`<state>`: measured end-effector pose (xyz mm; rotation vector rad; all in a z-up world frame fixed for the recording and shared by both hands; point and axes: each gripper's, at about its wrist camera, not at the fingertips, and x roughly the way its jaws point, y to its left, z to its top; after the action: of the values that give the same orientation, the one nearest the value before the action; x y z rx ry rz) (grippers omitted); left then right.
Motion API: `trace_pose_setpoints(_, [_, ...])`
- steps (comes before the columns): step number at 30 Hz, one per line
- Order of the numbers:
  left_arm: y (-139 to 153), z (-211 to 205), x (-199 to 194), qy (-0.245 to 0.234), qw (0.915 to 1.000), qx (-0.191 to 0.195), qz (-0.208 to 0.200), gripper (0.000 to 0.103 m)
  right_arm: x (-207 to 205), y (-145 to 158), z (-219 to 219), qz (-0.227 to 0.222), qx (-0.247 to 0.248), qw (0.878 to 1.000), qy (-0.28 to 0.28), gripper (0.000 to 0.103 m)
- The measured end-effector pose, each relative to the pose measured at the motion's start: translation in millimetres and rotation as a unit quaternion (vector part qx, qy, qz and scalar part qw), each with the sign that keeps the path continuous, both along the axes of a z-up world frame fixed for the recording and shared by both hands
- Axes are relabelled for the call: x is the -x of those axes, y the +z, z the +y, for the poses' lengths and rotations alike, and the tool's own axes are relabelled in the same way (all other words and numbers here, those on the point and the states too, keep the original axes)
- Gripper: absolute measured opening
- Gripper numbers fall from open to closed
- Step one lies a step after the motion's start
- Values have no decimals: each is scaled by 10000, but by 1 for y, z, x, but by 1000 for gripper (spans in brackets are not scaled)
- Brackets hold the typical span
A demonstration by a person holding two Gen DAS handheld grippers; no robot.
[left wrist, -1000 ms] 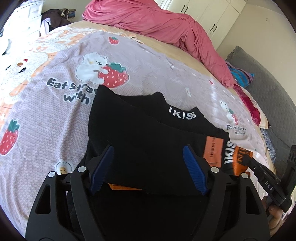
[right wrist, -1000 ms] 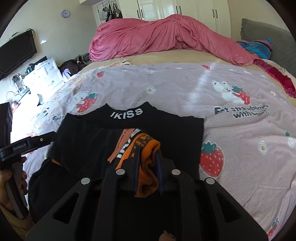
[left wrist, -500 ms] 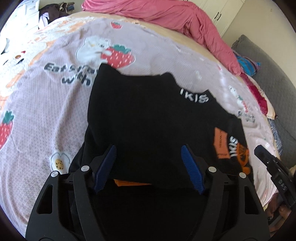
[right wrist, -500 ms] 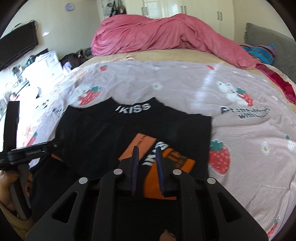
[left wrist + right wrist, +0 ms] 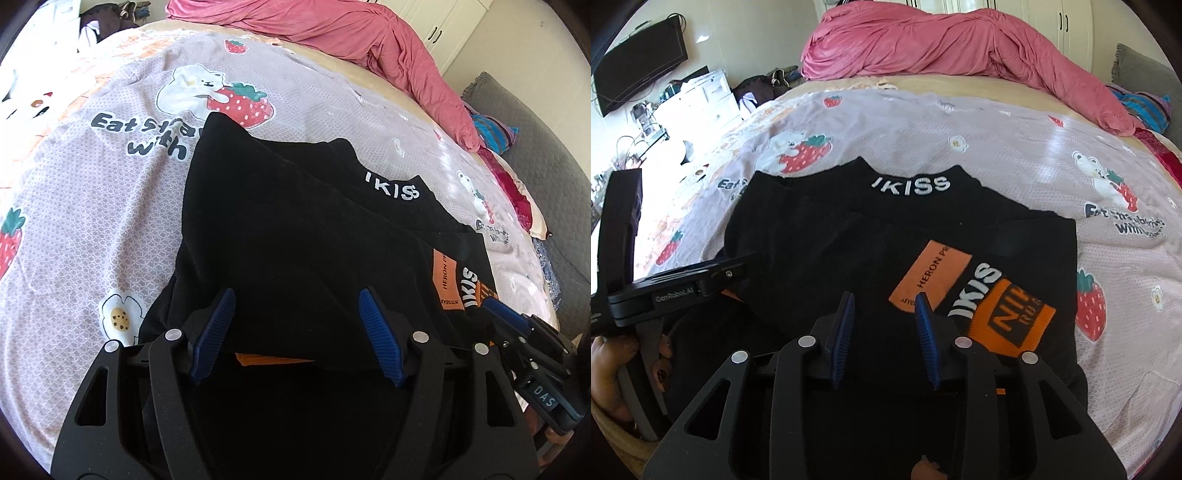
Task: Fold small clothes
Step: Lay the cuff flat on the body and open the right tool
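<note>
Two sets of blue-padded fingers in play here, and neither is pinching anything right now. The left gripper has its fingers spread wide, hanging low over the near edge of the black shirt; the folded black layer runs right between and just ahead of the pads, and a sliver of orange peeks out under that fold, close in between the fingers. The right gripper has its fingers parted too, narrower than the left, with nothing between them but black fabric below. Just past the right pad sits the orange patch reading "HERON PR", and beyond that to the right is the orange cuff with white "IKIS" lettering beside it. Straight ahead of both sets of fingers, at the far edge of the shirt, is the collar with "IKISS" in white. The shirt is lying flat-ish and partly folded on the bed sheet, the one with strawberries and bears. Way beyond the fingertips there's a pink duvet bunched up at the far end of the bed. Off to the left of the right fingers you can see the other gripper's body, held in a hand.
</note>
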<state>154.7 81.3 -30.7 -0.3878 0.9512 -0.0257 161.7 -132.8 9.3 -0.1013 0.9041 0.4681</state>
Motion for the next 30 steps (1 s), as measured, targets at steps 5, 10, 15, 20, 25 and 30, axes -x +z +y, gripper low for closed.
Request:
trace_pose_setpoints(5, [0,1,1,-6,10000,14,10,62,-4,-12,-7,155,172,9995,-235,41])
trace_pose_setpoints(10, [0,0,0,-35,10000,-5,40,62,-16,-39,-24,485,464,9963,-534,45])
trace_pose_setpoints(15, [0,0,-1,-24,10000,-9,34,62,-10,-29,-38,465,9,9968,-657,46])
trace_pose_setpoints(20, [0,0,0,-20,10000,-19,27,62,0,-16,-49,415,-313,9962,-698,56])
trace_pose_setpoints(25, [1,-1,2,-14,10000,-34,18,62,10,-6,-55,364,-519,9954,-714,76])
trace_pose_setpoints(30, [3,-1,7,-1,10000,-32,-4,62,23,2,-61,314,-651,9949,-699,89])
